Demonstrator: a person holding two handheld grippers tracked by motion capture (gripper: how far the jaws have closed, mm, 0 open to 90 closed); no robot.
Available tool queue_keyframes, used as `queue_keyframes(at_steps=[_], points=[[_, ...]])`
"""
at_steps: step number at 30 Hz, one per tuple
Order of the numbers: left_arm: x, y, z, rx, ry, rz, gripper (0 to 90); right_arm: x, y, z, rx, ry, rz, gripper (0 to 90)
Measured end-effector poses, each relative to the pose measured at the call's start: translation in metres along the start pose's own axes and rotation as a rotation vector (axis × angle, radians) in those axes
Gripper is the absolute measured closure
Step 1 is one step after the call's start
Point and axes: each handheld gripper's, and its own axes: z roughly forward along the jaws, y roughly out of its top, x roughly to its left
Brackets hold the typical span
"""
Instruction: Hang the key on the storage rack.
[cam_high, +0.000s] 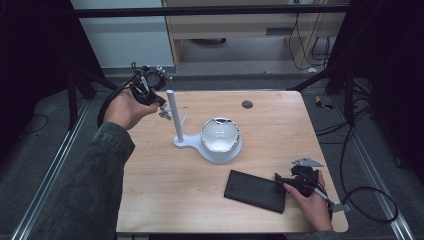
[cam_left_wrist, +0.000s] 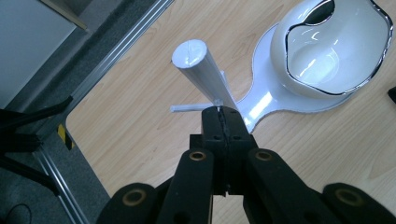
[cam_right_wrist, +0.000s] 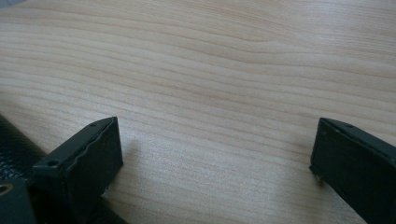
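Holding post: the left tongs (cam_high: 161, 106), in the upper left of the high view, have their jaws pressed together on a thin peg (cam_left_wrist: 194, 108) that juts from the white upright post (cam_high: 175, 116); in the left gripper view the jaw tips meet right at the post's side.
Stand: the white stand (cam_high: 186, 142) sits near the middle of the wooden table (cam_high: 270, 130), the post rising from its left end.
Bowl: a glossy white bowl (cam_high: 220, 134) with a wavy dark-edged rim rests on the stand's round base, right of the post.
Right tongs: the right tongs (cam_high: 280, 181), at lower right, are spread wide, low over bare table.
Black case: a flat black case (cam_high: 255, 191) lies at lower centre, its right end just beside the right tongs.
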Motion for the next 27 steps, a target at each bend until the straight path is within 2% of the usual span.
queue_keyframes(at_steps=[2,4,7,10,13,16,18,22,23,24,26,27], points=[[-0.001,-0.002,0.001,-0.037,0.007,0.004,89.3,0.000,0.000,0.000,0.001,-0.001,-0.003,2.3],[-0.002,-0.005,-0.002,-0.082,0.032,-0.009,78.1,0.000,0.000,0.000,0.000,0.000,-0.001,2.3],[-0.004,-0.014,-0.008,-0.114,0.052,-0.007,68.0,0.000,0.000,0.000,0.001,0.000,-0.001,2.3],[-0.012,-0.025,-0.014,-0.179,0.074,-0.011,51.1,0.000,0.000,0.000,0.000,0.000,-0.001,2.3],[-0.024,-0.038,-0.015,-0.227,0.073,0.003,39.9,0.000,0.000,0.000,0.003,-0.001,-0.003,2.3],[-0.041,-0.052,-0.014,-0.276,0.054,0.017,29.0,0.000,0.000,0.000,0.002,0.000,-0.004,2.3],[-0.055,-0.062,-0.011,-0.303,0.032,0.033,25.4,0.000,0.000,0.000,0.002,0.002,-0.003,2.3],[-0.079,-0.079,0.006,-0.316,-0.045,0.052,15.7,0.000,0.000,0.000,0.002,0.002,-0.003,2.3],[-0.079,-0.079,0.006,-0.316,-0.045,0.052,15.2,0.000,0.000,0.000,0.002,0.002,-0.003,2.3],[-0.092,-0.086,0.017,-0.319,-0.071,0.066,12.6,0.000,0.000,0.000,0.001,0.002,0.000,2.4],[-0.104,-0.092,0.028,-0.319,-0.096,0.079,10.4,0.000,0.000,0.000,0.000,0.003,0.000,2.3],[-0.110,-0.094,0.034,-0.330,-0.110,0.072,9.2,0.000,0.000,-0.001,0.001,0.007,0.000,2.3]])
